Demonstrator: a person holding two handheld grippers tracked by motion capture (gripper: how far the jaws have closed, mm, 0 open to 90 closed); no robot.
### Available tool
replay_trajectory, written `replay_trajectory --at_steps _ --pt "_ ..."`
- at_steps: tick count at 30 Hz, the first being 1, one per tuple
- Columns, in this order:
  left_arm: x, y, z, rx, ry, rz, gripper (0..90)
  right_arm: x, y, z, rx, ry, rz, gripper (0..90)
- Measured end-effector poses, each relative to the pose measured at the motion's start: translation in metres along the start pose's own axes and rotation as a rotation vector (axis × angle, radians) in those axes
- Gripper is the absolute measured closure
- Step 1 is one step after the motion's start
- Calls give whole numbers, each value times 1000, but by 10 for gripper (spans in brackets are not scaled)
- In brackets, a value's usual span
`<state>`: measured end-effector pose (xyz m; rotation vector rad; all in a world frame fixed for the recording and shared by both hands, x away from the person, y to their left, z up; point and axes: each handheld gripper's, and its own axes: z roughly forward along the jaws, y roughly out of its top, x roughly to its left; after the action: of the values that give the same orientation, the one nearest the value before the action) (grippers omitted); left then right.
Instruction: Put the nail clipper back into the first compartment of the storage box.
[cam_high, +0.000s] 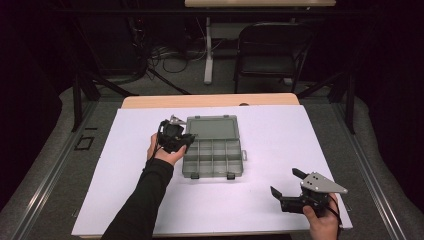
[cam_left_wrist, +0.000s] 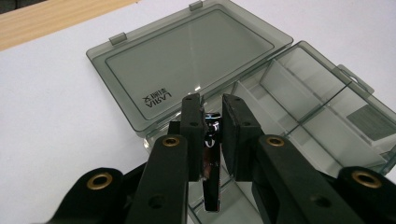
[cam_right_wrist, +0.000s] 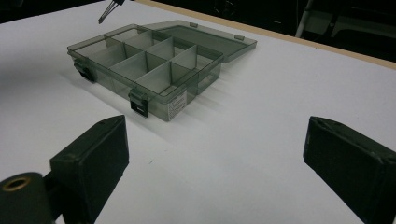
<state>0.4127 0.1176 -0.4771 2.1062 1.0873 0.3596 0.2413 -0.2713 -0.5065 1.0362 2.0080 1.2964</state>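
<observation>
The left gripper (cam_left_wrist: 211, 122), clamped on a shiny metal piece (cam_left_wrist: 211, 158), hangs over the open grey compartment box (cam_high: 213, 156) on the white table (cam_high: 270, 150). Near the front right corner, the right gripper (cam_high: 284, 182) is spread apart. A black chair (cam_high: 270, 50) stands in the dark room behind.

The compartment box (cam_left_wrist: 299, 88) is smoky translucent plastic, glossy and smooth (its lid mirrors light). Between matt black jaws sits a polished metal piece (cam_left_wrist: 211, 158). A matt white sheet (cam_high: 270, 145) covers the pale wooden table (cam_high: 210, 100).
</observation>
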Motion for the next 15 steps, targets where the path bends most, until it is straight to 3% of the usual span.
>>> replay_trajectory --at_steps 15 --pt "2 -4 19 24 15 8 794 1 -1 1 6 9 2 69"
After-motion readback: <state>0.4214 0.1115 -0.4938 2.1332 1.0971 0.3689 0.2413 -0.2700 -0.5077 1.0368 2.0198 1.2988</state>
